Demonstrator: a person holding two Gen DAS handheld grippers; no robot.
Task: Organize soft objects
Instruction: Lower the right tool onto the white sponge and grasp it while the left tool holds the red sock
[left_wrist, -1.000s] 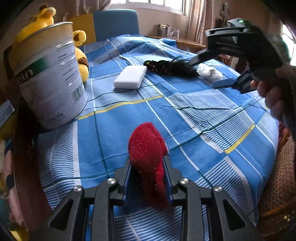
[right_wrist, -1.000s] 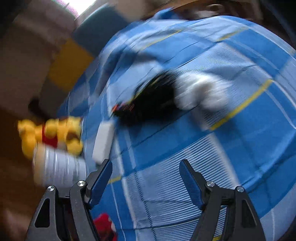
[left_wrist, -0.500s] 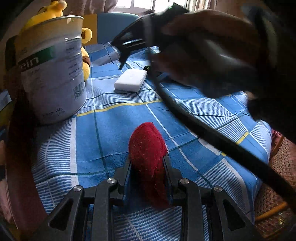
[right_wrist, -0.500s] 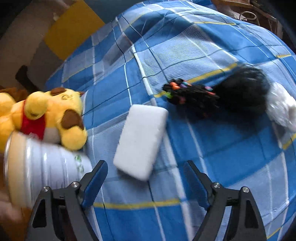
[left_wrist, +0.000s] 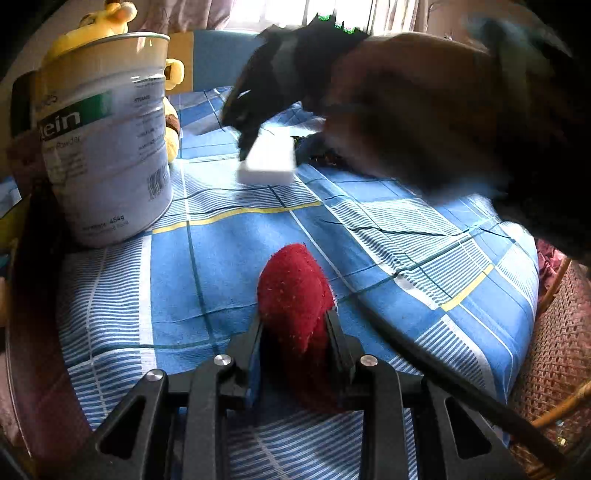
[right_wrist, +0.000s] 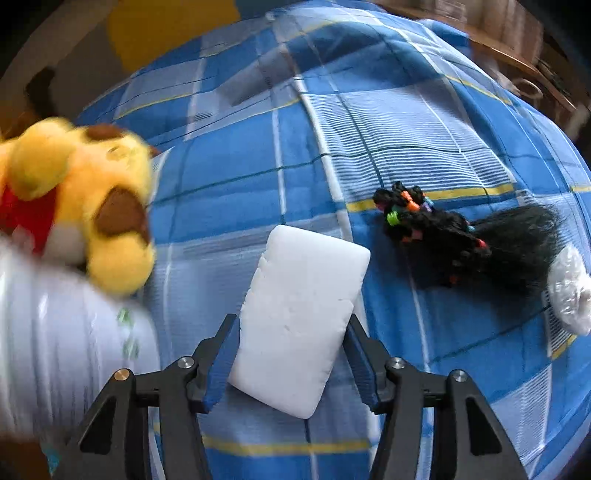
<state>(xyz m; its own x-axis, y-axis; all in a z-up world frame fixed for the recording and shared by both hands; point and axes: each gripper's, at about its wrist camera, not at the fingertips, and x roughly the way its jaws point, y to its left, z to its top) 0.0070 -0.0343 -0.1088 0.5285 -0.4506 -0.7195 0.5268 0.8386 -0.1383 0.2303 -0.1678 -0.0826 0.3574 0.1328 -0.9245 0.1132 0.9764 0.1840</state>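
Note:
A red plush piece (left_wrist: 291, 291) stands upright between the pads of my left gripper (left_wrist: 293, 321), which is shut on it just above the blue checked cloth (left_wrist: 207, 266). A white sponge block (right_wrist: 299, 317) lies flat on the cloth beside the tin. My right gripper (right_wrist: 293, 325) points down over the sponge with its jaws closing, and both blue pads (right_wrist: 225, 350) meet its long sides. In the left wrist view the same sponge (left_wrist: 266, 166) shows under the blurred right hand (left_wrist: 424, 122).
A tall white tin (left_wrist: 103, 140) stands at the left, with a yellow plush bear (right_wrist: 81, 206) behind it. A black hairpiece with coloured beads (right_wrist: 443, 236) and a white plastic bundle (right_wrist: 569, 291) lie to the sponge's right. A wicker chair (left_wrist: 554, 350) borders the cloth's right edge.
My right gripper swept left across the cloth, from the black hairpiece to the white sponge, and its jaws narrowed onto it. The left gripper stayed put with the red plush piece.

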